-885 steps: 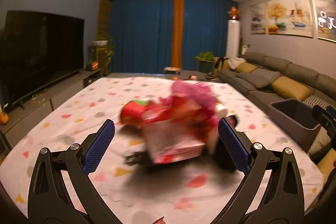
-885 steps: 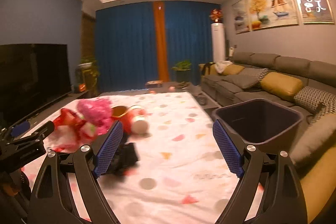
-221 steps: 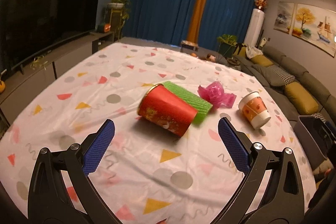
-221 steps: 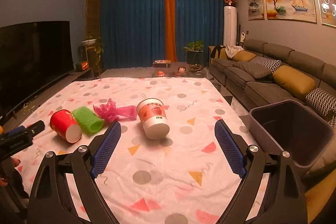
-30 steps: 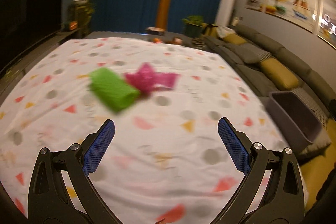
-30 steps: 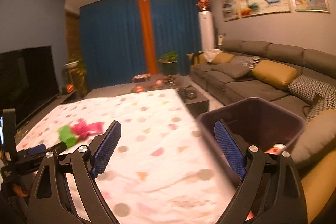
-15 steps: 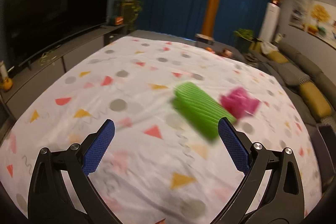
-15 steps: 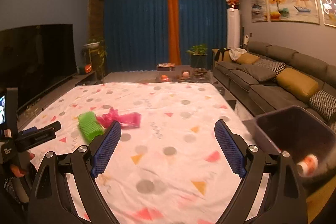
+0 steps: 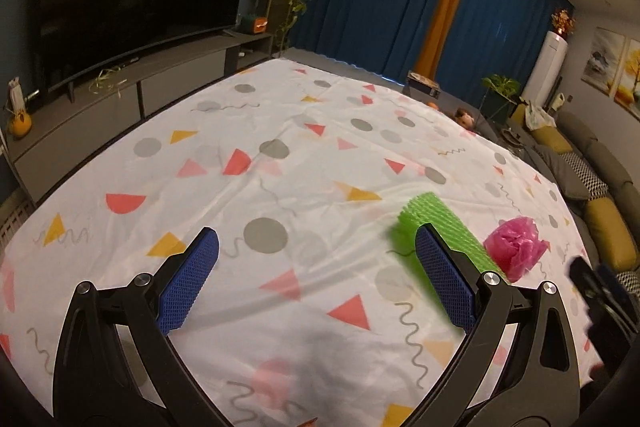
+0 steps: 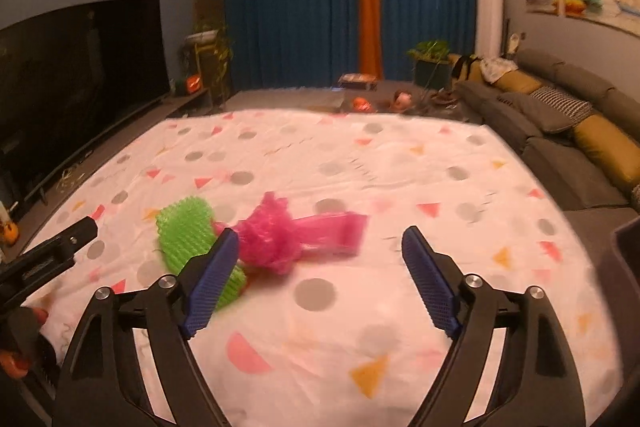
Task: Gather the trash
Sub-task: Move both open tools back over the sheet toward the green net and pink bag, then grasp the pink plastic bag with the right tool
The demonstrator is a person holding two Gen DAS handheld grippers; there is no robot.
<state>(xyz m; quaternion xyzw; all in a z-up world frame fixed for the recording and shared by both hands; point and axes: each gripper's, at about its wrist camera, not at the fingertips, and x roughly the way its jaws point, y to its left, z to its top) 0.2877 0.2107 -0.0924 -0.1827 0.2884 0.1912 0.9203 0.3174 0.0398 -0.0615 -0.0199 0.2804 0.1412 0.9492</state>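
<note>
**A:** What is left to pick up, and where does it lie?

**B:** Two pieces. The green foam sleeve (image 10: 188, 239) lies on its side on the patterned cloth (image 10: 360, 187) over the counter, and the pink crumpled wrapper (image 10: 280, 239) sits just beside it, seemingly touching at one end. In my right view the wrapper is straight ahead, a little left of centre; the sleeve is partly behind my left blue pad.

**A:** And your jaws?

**B:** My right gripper (image 10: 316, 283) has jaws wide apart with nothing between them, though they have just been closing a little. My left gripper (image 9: 316, 283) is open and empty too, with the sleeve (image 9: 436, 223) behind its right pad.

**A:** How would you take the next piece well?

**B:** I judge the wrapper is the right hand's job. I would come down with the pads on either side of its bunched middle, not the flat tail, and close gently so it does not slip out. The bin (image 10: 628, 251) shows only as a dark edge at far right.
</note>
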